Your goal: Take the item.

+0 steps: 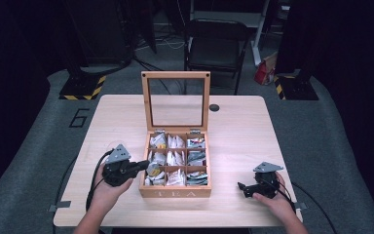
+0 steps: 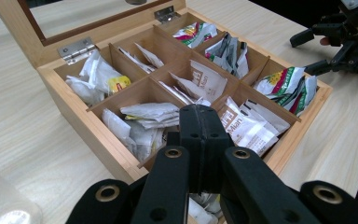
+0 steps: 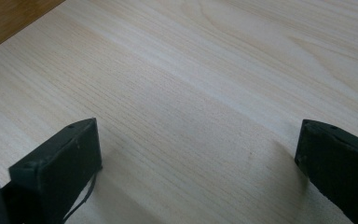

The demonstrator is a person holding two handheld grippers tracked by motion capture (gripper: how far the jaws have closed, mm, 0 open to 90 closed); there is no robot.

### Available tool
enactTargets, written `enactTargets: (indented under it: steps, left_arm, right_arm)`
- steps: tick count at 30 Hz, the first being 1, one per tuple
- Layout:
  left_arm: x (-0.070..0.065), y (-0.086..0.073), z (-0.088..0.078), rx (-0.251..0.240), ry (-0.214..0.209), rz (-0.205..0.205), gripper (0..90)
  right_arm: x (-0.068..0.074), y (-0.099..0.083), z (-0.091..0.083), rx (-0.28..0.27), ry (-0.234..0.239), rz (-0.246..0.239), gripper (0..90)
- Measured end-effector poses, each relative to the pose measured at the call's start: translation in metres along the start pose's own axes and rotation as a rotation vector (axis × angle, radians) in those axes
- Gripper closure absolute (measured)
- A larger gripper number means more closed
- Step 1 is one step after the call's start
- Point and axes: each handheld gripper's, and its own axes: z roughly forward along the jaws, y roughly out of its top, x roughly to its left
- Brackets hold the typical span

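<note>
Left gripper (image 1: pixel 143 166) reaches in over the tea box's (image 1: pixel 175 192) near-left corner, jaws pressed together. Right gripper (image 1: pixel 242 188) sits low, well right of the box, jaws spread wide, pointing toward it.

Black hand-held grippers (image 1: pixel 143 166), grey tri plates, black cables.

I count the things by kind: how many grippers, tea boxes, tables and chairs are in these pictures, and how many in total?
Grippers: 2, the left gripper and the right gripper
Tea box: 1
Table: 1
Chair: 1
Total: 5
</note>
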Motion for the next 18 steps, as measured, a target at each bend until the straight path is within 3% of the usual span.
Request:
enactTargets:
  steps: [18]
  left_arm:
    - [0.021,0.014,-0.016,-0.025,0.054,-0.036,90.0]
  right_arm:
    - [0.0,0.0,0.0,-0.001,-0.001,0.0,0.0]
